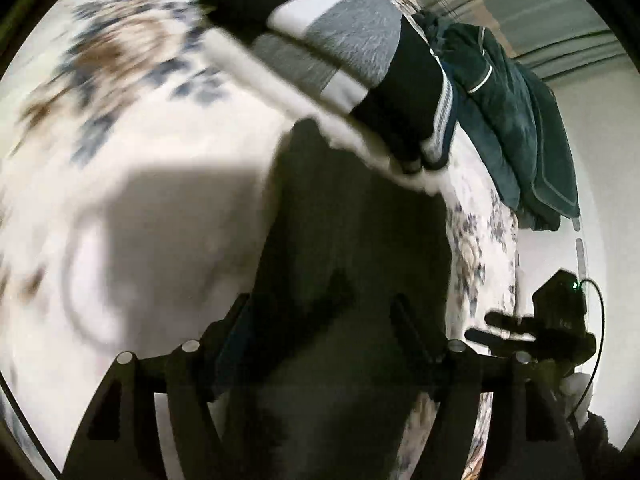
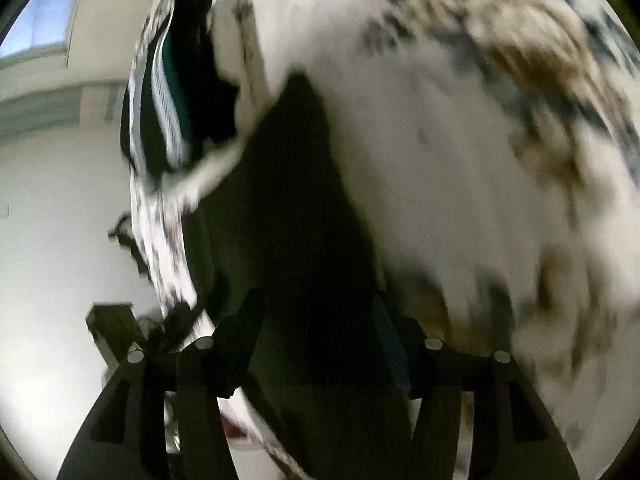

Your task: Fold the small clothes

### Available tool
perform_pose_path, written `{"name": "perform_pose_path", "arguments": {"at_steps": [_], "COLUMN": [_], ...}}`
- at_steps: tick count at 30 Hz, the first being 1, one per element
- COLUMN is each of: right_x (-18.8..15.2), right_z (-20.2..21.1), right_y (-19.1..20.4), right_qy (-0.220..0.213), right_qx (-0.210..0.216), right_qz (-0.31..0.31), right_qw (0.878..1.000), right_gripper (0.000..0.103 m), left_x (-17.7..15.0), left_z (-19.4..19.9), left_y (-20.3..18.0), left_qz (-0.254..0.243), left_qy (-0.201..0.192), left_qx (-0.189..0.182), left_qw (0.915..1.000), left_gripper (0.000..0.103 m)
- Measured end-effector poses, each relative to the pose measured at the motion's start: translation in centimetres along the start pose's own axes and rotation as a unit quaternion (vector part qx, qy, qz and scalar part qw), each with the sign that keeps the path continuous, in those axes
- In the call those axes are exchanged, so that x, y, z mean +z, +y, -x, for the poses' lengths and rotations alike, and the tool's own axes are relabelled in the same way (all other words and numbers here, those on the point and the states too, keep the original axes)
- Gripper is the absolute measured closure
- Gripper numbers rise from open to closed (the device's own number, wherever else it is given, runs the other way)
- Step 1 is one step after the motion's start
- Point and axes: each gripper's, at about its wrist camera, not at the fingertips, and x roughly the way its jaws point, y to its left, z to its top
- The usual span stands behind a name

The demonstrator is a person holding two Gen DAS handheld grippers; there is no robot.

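Both grippers are pointing steeply down over a white flowered bedspread (image 1: 132,128), each with a dark garment (image 1: 352,240) lying between its fingers. The left gripper (image 1: 320,316) is standing partly spread, the cloth filling the gap; whether its pads are pressing on it I cannot tell. The right gripper (image 2: 316,316) is sitting likewise around the same dark cloth, its hold equally unclear. Farther off, folded striped clothes (image 1: 340,52) are resting on the bedspread.

Dark garment between the left gripper's fingers

The dark cloth garment (image 1: 352,240) lies on a white flowered bedsheet (image 1: 160,140) between the left gripper (image 1: 324,320) fingers; folded striped clothes (image 1: 340,40) lie behind it.
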Motion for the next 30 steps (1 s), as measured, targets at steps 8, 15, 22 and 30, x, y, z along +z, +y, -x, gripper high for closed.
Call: {"name": "perform_pose_path", "arguments": {"at_steps": [8, 15, 22, 30], "right_x": [-18.2, -31.0, -37.1, -39.5], "right_z": [-2.3, -5.6, -8.6, -9.0], "right_y": [-6.4, -11.6, -13.5, -11.3], "right_qy": [0.094, 0.097, 0.081, 0.027], "right_qx": [-0.077, -0.062, -0.036, -0.058], "right_qz": [-0.032, -0.076, -0.103, -0.091], "right_qw": [0.992, 0.990, 0.991, 0.994], "right_gripper": [0.044, 0.044, 0.044, 0.097], "left_x": [-14.6, -25.2, -29.5, -30.4], "left_z": [6.0, 6.9, 5.9, 9.2], "left_y": [3.7, 6.3, 4.9, 7.5], "left_qz": [0.036, 0.071, 0.021, 0.065], "left_qy": [0.041, 0.080, 0.077, 0.014], "left_qx": [0.078, 0.099, 0.096, 0.080], "left_qw": [0.9954, 0.9894, 0.9922, 0.9946], "left_gripper": [0.032, 0.031, 0.043, 0.097]}}
